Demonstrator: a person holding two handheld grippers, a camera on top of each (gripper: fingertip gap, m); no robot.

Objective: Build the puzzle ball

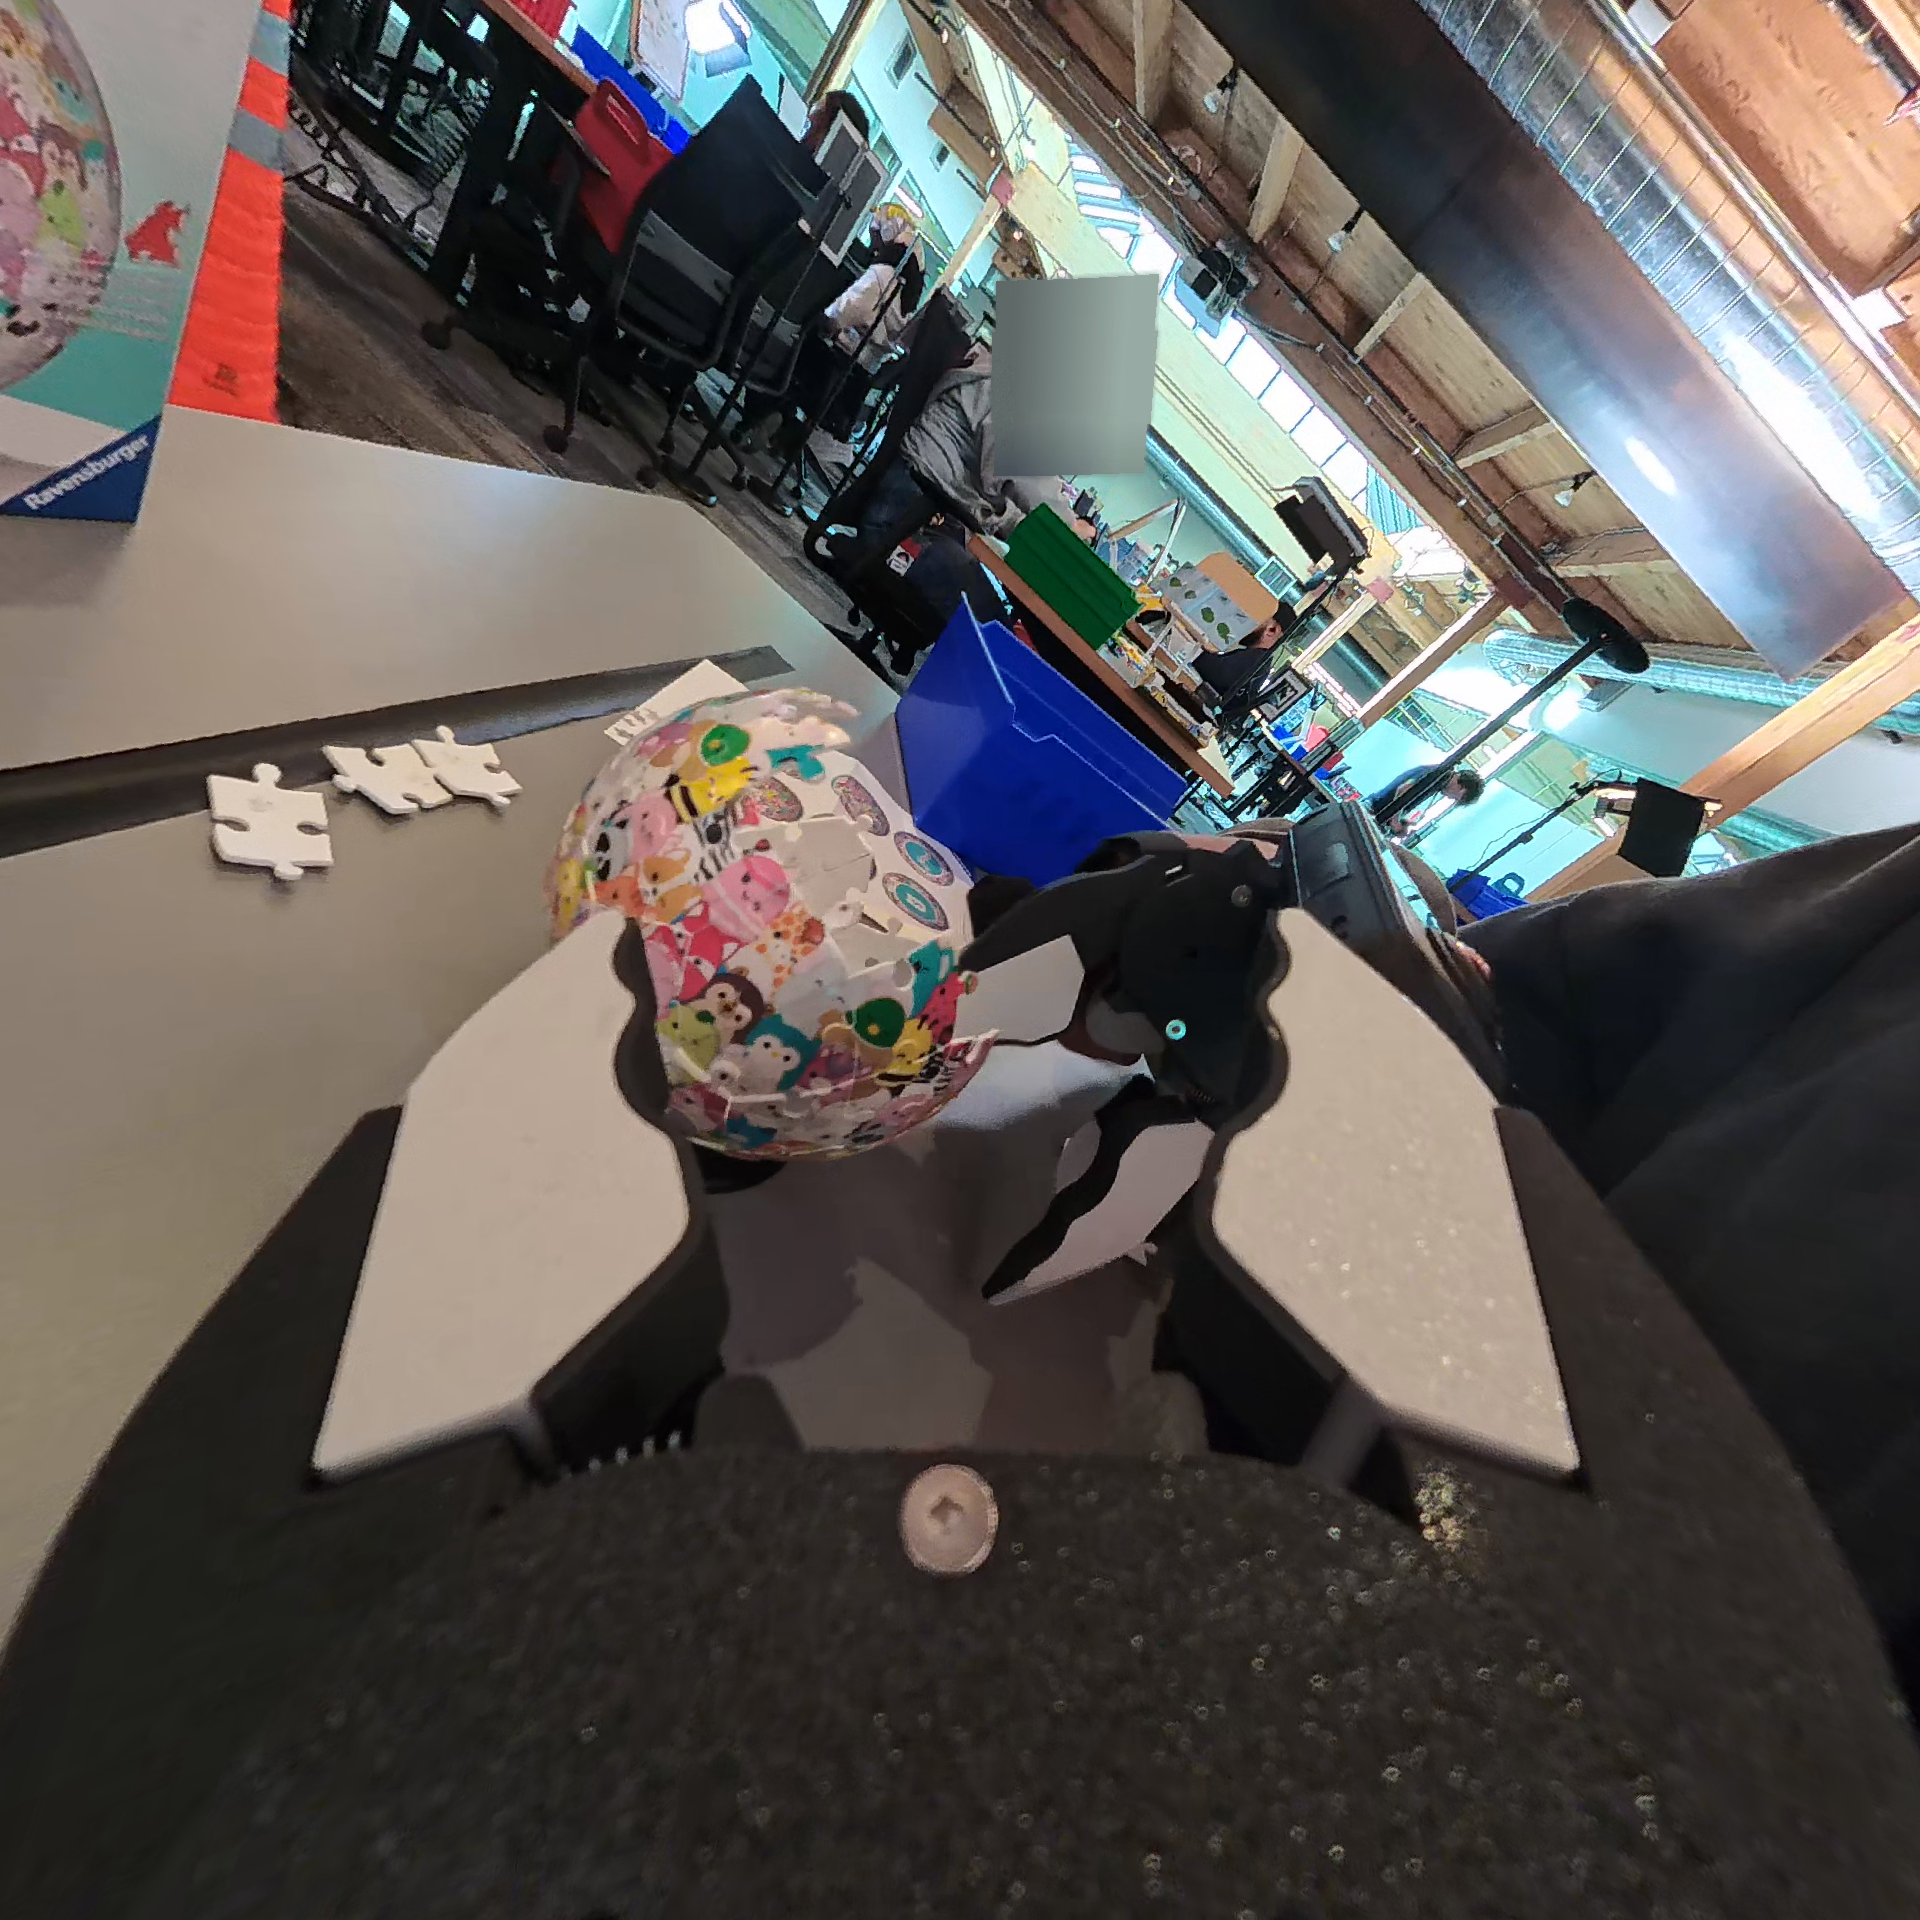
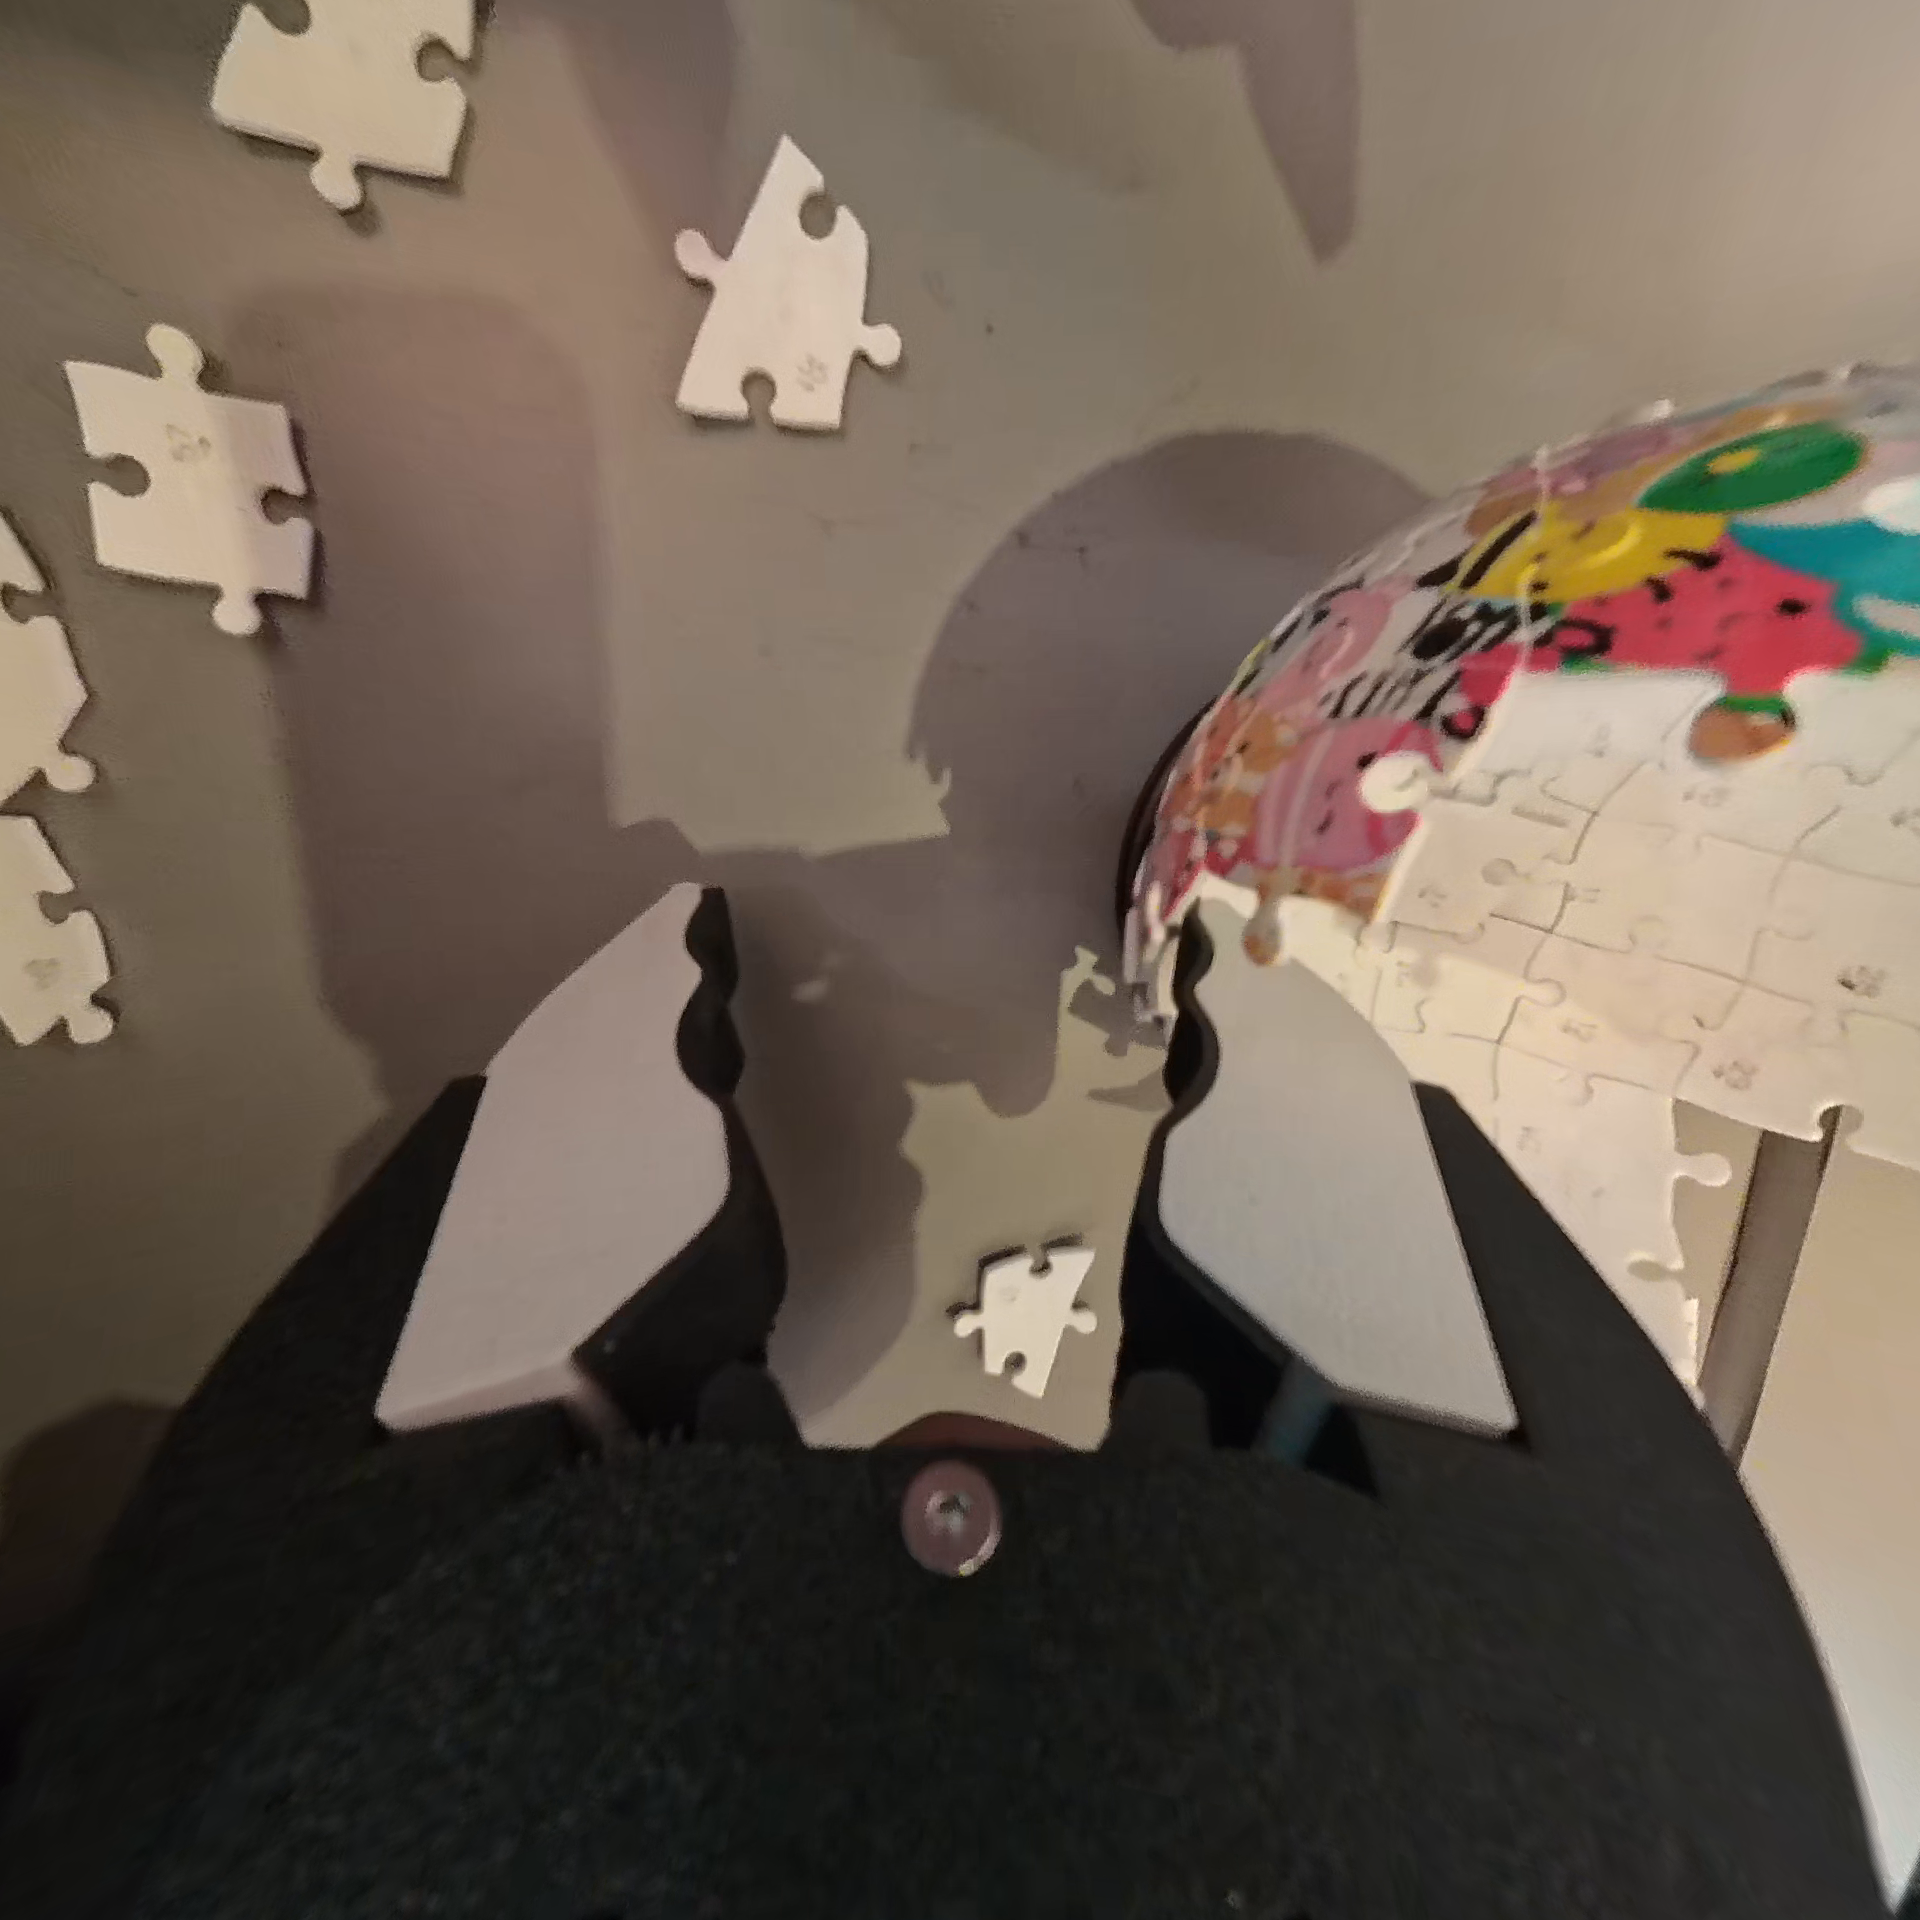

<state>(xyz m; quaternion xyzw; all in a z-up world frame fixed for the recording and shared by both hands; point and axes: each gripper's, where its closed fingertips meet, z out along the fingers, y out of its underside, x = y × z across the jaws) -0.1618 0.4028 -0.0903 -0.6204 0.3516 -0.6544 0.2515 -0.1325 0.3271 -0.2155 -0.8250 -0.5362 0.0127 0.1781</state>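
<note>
Nearby, loose white pieces (image 2: 195,478) lay face-down on the grey table (image 1: 312,623), well apart from the ball (image 1: 774,935), which sat half-built on a dark stand (image 1: 738,1164) with a gap in its shell. One more piece (image 2: 1023,1314) lay on the table between the right gripper's (image 2: 951,956) spread fingers, untouched. That gripper's right finger tip stood just beside the ball's open edge; whether it touched, I could not tell. The left gripper (image 1: 951,977) was spread wide too, its left finger in front of the ball's side, holding nothing. A puzzle box (image 1: 94,260) stood at the table's far corner. Beyond the table sat a blue bin (image 1: 1018,758), what was inside hidden, and a green bin (image 1: 1070,566) on a farther desk.
</note>
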